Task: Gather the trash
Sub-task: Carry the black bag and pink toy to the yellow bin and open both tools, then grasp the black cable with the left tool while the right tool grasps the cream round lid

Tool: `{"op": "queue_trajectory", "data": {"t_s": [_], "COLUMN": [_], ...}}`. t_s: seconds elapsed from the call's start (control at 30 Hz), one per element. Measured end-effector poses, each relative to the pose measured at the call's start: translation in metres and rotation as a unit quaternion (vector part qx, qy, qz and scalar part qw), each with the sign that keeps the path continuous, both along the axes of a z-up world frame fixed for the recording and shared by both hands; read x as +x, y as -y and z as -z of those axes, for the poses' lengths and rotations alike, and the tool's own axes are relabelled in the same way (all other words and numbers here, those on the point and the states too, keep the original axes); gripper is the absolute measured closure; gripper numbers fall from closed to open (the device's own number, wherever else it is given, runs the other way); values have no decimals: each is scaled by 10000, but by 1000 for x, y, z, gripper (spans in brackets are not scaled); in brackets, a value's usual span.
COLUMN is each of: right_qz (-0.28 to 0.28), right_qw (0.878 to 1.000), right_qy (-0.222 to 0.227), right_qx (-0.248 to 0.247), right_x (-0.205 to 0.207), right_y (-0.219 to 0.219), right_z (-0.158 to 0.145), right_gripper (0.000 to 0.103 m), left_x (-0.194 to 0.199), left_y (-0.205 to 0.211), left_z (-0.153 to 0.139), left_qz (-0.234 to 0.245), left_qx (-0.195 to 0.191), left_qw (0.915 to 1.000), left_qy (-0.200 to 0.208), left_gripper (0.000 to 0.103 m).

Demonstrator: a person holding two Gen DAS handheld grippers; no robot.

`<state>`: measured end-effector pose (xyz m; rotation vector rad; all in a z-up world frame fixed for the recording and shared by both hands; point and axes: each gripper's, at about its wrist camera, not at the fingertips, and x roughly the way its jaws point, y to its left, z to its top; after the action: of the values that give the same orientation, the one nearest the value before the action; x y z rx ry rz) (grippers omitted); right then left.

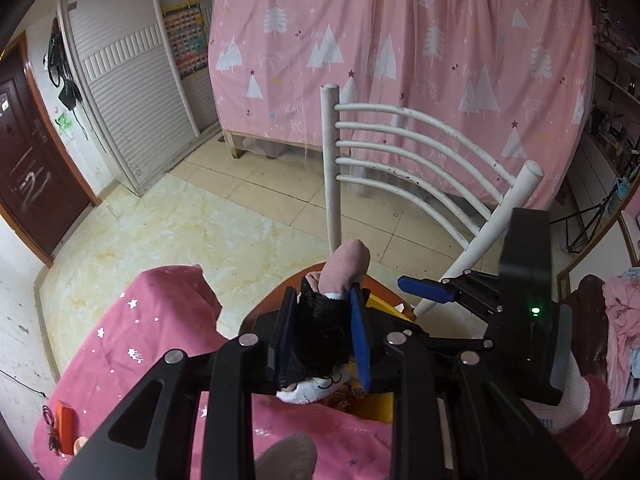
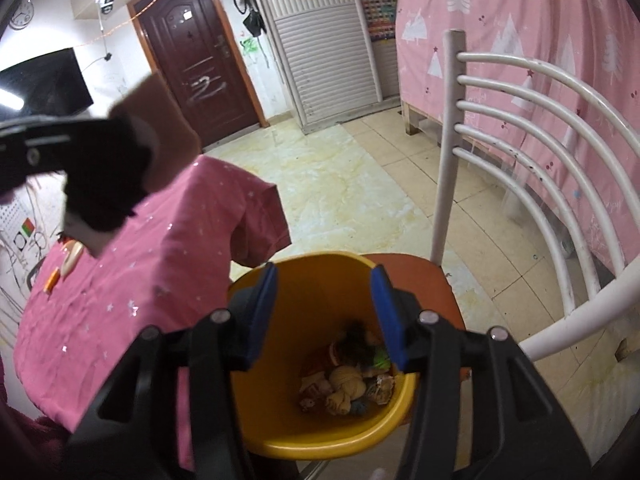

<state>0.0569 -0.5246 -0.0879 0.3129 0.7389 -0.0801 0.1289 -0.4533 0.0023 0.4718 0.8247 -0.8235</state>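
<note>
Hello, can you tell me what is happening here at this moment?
A person is collecting trash with a claw in each hand. The left claw is clamped on a bundle of socks, black, pink and white. The right claw hangs open and empty over the yellow bin, which stands on a chair and already holds assorted scraps.
</note>
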Motion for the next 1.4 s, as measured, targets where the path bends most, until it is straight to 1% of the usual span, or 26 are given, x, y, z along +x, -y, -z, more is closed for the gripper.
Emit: {"op": "queue_trajectory", "data": {"t_s": [0.03, 0.13, 0.17, 0.4, 0.6, 0.67, 0.83, 0.97, 1.1, 1.2, 1.4], "right_qz": [20, 30, 31, -73, -360, -479, -774, -1019, -1275, -1460, -1870], "right_qw": [10000, 10000, 10000, 9999, 9990, 9983, 9959, 9933, 9897, 9869, 9795], "right_qy": [3, -9, -14, 16, 108, 128, 143, 149, 140, 150, 125], "right_qx": [13, 7, -4, -90, -240, -306, -436, -527, -629, -665, -736], "right_x": [-1, -2, -2, 3, 19, 25, 41, 55, 70, 79, 100], "right_y": [1, 1, 0, -13, -44, -57, -90, -120, -154, -175, -224], "right_z": [0, -1, -2, -13, -30, -35, -46, -54, -60, -64, -66], "right_gripper": [57, 57, 57, 57, 57, 57, 57, 56, 56, 49, 49], "left_x": [1, 3, 3, 6, 14, 19, 38, 51, 64, 77, 105], "left_y": [2, 3, 2, -17, -51, -69, -116, -156, -195, -226, -285], "left_z": [2, 5, 5, 0, -11, -16, -24, -27, -30, -32, -31], "left_qz": [0, -24, -36, -156, -369, -510, -893, -1164, -1440, -1671, -2118], "left_qx": [13, -1, -10, -57, -191, -231, -305, -284, -289, -268, -245], "left_qw": [10000, 10000, 10000, 9999, 9991, 9984, 9954, 9926, 9888, 9851, 9767], "left_qy": [-24, -73, -64, -24, 15, 95, 131, 205, 259, 292, 260], "left_gripper": [82, 69, 68, 67, 67, 67, 67, 66, 66, 65, 65]}}
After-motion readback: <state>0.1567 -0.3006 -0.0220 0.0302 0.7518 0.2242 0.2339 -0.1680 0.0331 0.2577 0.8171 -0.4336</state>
